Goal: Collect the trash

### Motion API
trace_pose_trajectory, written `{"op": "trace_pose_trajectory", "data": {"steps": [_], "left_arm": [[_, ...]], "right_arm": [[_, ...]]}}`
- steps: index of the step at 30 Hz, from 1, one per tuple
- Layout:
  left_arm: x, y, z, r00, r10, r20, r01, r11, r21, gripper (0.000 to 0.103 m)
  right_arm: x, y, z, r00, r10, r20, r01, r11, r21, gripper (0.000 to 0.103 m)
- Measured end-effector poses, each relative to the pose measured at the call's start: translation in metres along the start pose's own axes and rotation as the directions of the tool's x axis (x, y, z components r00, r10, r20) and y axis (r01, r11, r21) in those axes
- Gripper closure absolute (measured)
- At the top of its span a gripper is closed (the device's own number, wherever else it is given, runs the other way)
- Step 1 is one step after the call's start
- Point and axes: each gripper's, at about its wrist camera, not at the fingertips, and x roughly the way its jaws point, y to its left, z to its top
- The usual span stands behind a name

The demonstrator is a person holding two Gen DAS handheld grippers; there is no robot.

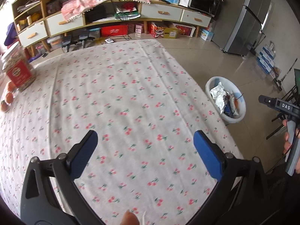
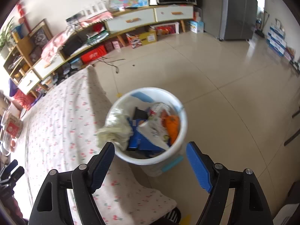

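- The left gripper (image 1: 145, 146) hangs over the counter, its jaws spread wide with nothing between them; only the cherry-print cloth (image 1: 120, 86) shows in the gap.
- The right gripper (image 2: 150, 161) is held out past the counter's edge, above the near rim of the white bin (image 2: 182, 125). Its jaws are wide apart too and hold nothing.
- The bin stands on the tiled floor (image 2: 225, 78) just beside the counter's right edge, and it is already full of trash.
- Inside it lie a crumpled pale wad (image 2: 116, 129) that spills over the rim toward the counter, a blue packet (image 2: 136, 140), a white carton (image 2: 155, 131) and an orange wrapper (image 2: 172, 125).
- In the left wrist view the same bin (image 1: 211, 86) shows a crumpled piece of foil (image 1: 218, 93) on top, and the right gripper's body (image 1: 281, 106) sits beyond it at the frame's edge, a hand (image 1: 289, 142) around its grip.
- At the counter's far left stand a clear jar with a red label (image 1: 17, 71) and a few oranges (image 1: 8, 96) next to it.
- A long low cabinet with white drawers (image 1: 161, 13) runs along the back wall, boxes stowed under it, and a grey fridge (image 1: 249, 18) stands at its right end.
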Motion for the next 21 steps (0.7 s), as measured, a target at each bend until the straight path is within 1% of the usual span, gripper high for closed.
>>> {"op": "trace_pose_trajectory", "data": {"steps": [4,9,16,21], "left_arm": [[-0.012,0.023,-0.014,1.000,0.012,0.006,-0.012,0.999,-0.036,0.001],[-0.023,0.043,-0.027,1.000,0.011,0.003,-0.011,0.997,-0.080,0.001],[-0.039,0.049,-0.036,0.999,0.027,0.045,-0.022,0.994,-0.110,0.001],[-0.046,0.047,-0.049,0.995,0.076,0.070,-0.066,0.990,-0.126,0.001]], "right_arm": [[-0.011,0.030,-0.006,1.000,0.024,0.017,-0.023,0.998,-0.063,0.019],[-0.017,0.060,-0.021,0.999,0.049,0.013,-0.047,0.992,-0.119,0.019],[-0.022,0.086,-0.050,0.998,0.056,0.018,-0.052,0.985,-0.161,0.018],[-0.026,0.096,-0.070,0.997,0.056,0.050,-0.047,0.985,-0.165,0.017]]}}
